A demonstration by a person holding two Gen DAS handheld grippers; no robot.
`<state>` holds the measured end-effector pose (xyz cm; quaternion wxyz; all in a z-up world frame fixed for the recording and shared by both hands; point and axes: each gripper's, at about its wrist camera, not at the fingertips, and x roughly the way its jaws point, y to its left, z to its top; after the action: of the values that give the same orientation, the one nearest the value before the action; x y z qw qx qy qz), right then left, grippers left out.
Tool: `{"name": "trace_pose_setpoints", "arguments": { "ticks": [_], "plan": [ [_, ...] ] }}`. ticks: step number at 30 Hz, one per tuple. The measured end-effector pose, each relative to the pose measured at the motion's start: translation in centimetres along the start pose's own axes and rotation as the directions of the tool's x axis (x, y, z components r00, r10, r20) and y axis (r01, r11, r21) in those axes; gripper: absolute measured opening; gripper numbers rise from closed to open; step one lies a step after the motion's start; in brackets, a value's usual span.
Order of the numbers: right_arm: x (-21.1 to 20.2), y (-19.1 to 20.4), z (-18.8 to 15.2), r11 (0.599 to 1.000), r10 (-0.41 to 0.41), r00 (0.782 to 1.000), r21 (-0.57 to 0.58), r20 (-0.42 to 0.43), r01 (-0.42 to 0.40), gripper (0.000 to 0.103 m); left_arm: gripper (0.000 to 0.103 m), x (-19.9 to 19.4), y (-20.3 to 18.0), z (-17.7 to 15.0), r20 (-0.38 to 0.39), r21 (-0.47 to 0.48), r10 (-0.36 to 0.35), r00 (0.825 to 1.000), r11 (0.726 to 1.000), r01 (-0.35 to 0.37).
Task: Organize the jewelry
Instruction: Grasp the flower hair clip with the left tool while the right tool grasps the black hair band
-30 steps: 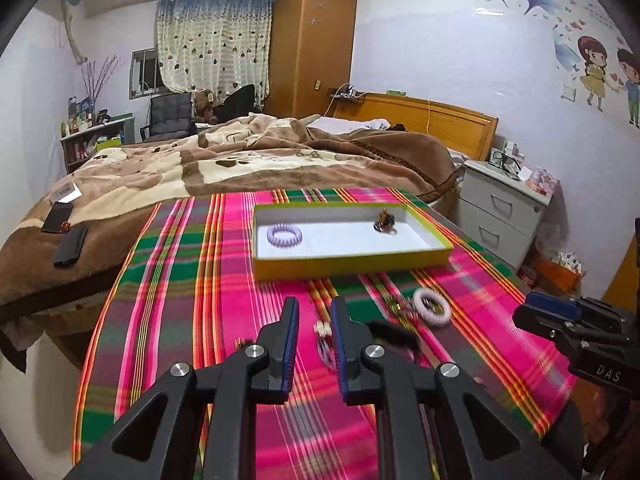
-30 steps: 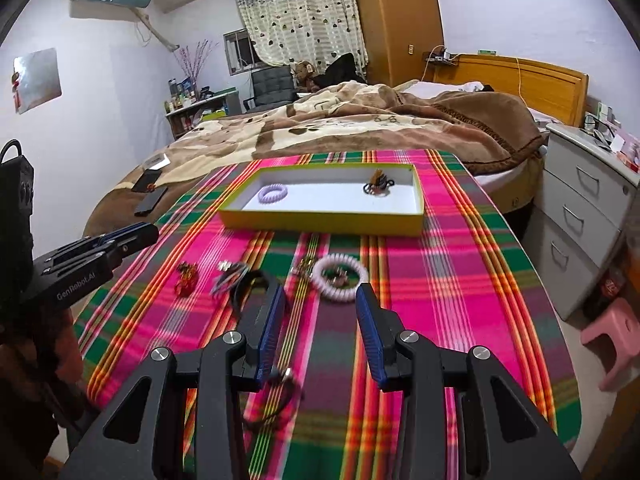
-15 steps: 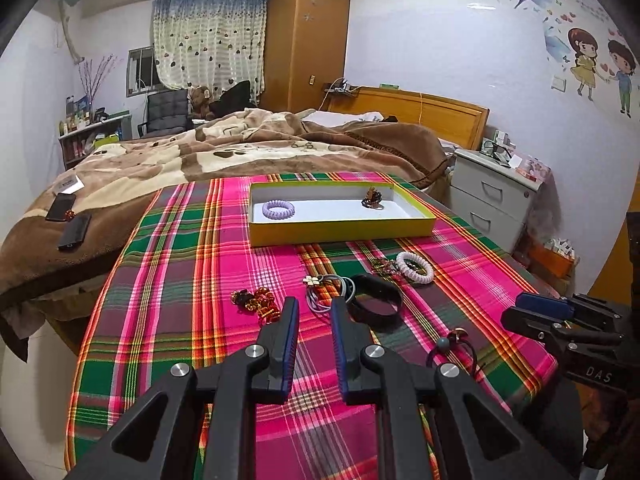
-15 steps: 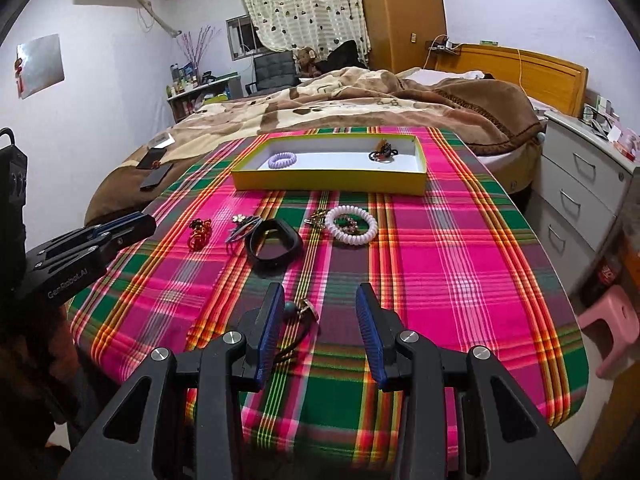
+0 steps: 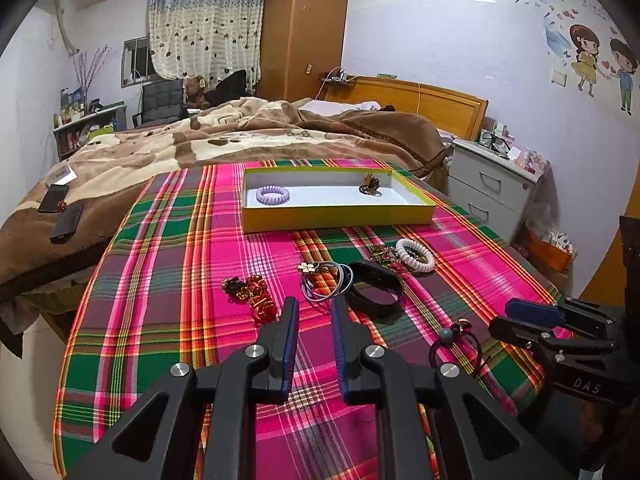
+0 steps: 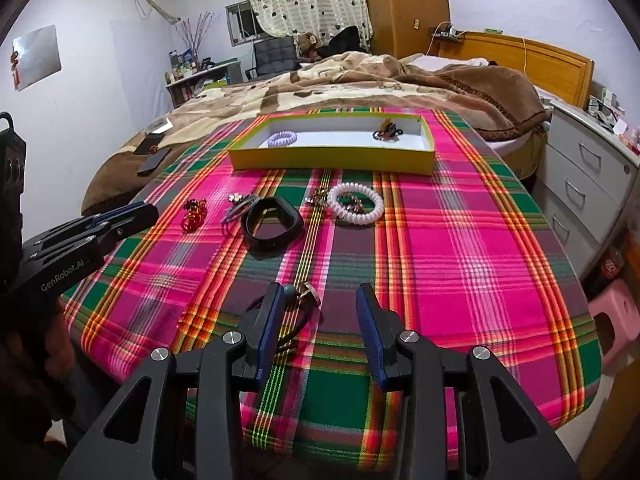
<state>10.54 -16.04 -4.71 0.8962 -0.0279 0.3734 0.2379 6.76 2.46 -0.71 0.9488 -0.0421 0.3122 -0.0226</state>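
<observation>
Two pieces are already lodged in the yellow tray [image 6: 332, 160]: a lilac spiral hair tie [image 6: 282, 139] at its left end and a small dark beaded ornament [image 6: 385, 131] towards its right. The greater part is judged to remain. On the plaid tablecloth [image 6: 460, 240] are left a red beaded piece [image 6: 192, 213], a bunch of grey hair ties [image 6: 234, 211], a black band [image 6: 272, 227], a white spiral hair tie [image 6: 355, 208] and, nearest, a dark cord with beads [image 6: 298, 300]. The right gripper [image 6: 320, 310] is held apart and empty above that cord. The left gripper [image 5: 314, 326] is parted narrowly, with nothing clamped, just short of the grey ties.
</observation>
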Motion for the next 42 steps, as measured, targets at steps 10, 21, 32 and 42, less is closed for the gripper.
{"name": "trace_pose_setpoints", "arguments": {
  "ticks": [10, 21, 32, 42],
  "plan": [
    [3.1, 0.3, -0.5, 1.000, -0.005, 0.997, -0.024, -0.078, 0.003, 0.038, 0.015, 2.6, 0.5, 0.8, -0.037, -0.004, -0.002, 0.999, 1.000, 0.002],
    [4.6, 0.6, 0.1, 0.994, -0.052, 0.996, -0.095, -0.076, 0.045, 0.021, 0.022, 7.3, 1.1, 2.1, -0.117, -0.047, -0.027, 0.993, 0.999, 0.022],
    [5.3, -0.4, 0.8, 0.996, -0.041, 0.997, -0.081, -0.068, 0.035, 0.014, 0.023, 11.3, 1.4, 2.8, -0.239, -0.098, -0.019, 0.971, 0.995, -0.004],
    [5.5, -1.0, 1.2, 0.998, -0.036, 0.997, -0.056, -0.062, 0.032, 0.014, 0.017, 12.3, 0.2, 3.2, -0.257, -0.023, 0.043, 0.965, 0.998, -0.051]
  ]
}}
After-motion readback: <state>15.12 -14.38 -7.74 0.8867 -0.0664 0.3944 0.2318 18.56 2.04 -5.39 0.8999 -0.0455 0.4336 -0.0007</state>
